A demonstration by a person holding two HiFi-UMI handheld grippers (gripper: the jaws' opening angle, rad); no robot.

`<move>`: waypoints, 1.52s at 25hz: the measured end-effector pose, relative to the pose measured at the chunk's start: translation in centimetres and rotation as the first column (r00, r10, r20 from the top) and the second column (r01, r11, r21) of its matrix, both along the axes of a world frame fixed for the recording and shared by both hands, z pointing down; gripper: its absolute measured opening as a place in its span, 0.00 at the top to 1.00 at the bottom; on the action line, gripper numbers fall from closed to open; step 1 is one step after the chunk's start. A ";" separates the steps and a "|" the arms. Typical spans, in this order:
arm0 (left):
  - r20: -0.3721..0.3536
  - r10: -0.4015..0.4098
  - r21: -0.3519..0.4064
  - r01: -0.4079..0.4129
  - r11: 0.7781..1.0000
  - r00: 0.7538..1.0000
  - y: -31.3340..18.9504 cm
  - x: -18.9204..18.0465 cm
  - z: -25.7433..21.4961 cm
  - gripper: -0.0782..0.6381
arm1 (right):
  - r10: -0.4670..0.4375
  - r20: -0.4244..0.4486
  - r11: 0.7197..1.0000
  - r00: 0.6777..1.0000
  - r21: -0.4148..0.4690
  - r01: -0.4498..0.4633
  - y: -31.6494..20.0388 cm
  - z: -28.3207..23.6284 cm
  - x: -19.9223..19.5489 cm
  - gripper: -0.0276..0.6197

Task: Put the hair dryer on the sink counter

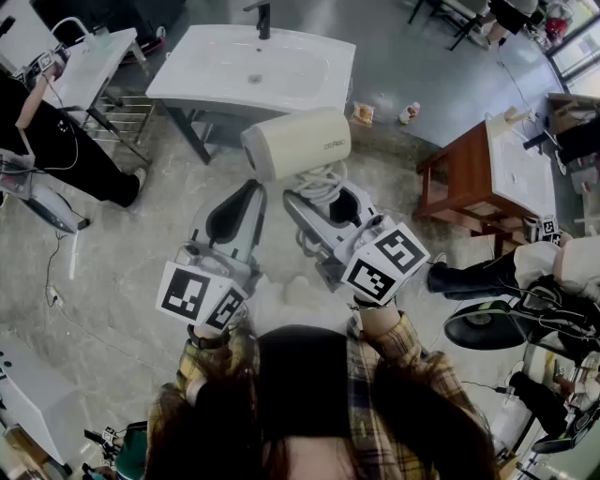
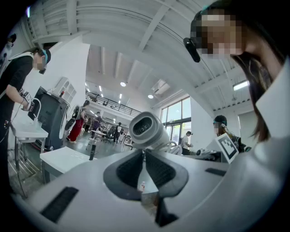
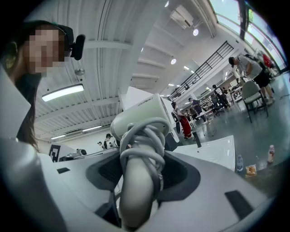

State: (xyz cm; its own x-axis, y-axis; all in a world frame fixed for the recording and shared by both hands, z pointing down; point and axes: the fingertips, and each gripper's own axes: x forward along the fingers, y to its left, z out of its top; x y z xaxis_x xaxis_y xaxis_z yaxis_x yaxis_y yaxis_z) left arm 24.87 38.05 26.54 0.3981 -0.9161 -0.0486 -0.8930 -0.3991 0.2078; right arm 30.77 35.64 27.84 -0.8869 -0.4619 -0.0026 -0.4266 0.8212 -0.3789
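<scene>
Black-clad person (image 1: 52,141) standing at far left beside a small white basin (image 1: 89,56) on a metal frame. Next over, left gripper (image 1: 251,192) raised in front of the body, marker cube (image 1: 197,295) at its near end, jaws closed together with nothing between them, tips just beside the blunt end of the hair dryer but not gripping it. Grey stone floor (image 1: 122,281) underneath. Centre: cream hair dryer (image 1: 298,141) held up in the air, barrel lying sideways, just short of the near edge of the white sink counter (image 1: 197,80) and not resting on it; black tap (image 1: 262,17) at the counter's far side. Handle pointing down toward the body, grey cord (image 1: 323,183) wound round it in loops. Right gripper (image 1: 319,199) clamped on that cord-wrapped handle, dark pads pressed on both sides, second marker cube (image 1: 389,258) at its near end. Small bottle (image 1: 409,112) and a snack packet (image 1: 362,113) on the floor past the counter. Far right: brown wooden stand (image 1: 455,183) with a white top, more seated people and gear beyond it.
</scene>
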 end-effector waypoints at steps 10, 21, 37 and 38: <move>0.007 0.004 0.007 -0.004 1.000 1.000 0.2 0.8 0.0 0.84 | 0.003 0.027 1.000 1.000 -0.018 -0.002 0.2 0.2 0.8 0.57; 0.004 -0.032 0.016 0.032 0.999 0.999 0.6 3.5 0.2 0.84 | -0.025 0.039 0.999 0.999 -0.039 0.027 0.4 0.6 4.0 0.57; 0.008 -0.071 0.022 0.071 0.997 0.997 -1.3 1.8 0.8 0.84 | -0.048 0.021 0.997 0.999 -0.056 0.049 -1.7 1.6 3.3 0.57; 0.011 -0.065 0.024 0.064 0.998 0.998 -2.0 1.2 0.8 0.84 | -0.042 0.021 0.997 0.999 -0.060 0.043 -2.3 1.7 2.8 0.57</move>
State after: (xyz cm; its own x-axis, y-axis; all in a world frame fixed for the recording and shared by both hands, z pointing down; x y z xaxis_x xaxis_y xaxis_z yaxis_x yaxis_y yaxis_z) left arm 26.12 36.07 27.38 0.3388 -0.9386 -0.0656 -0.9195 -0.3451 0.1882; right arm 33.58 33.34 29.59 -0.9058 -0.4236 0.0063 -0.3837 0.8139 -0.4362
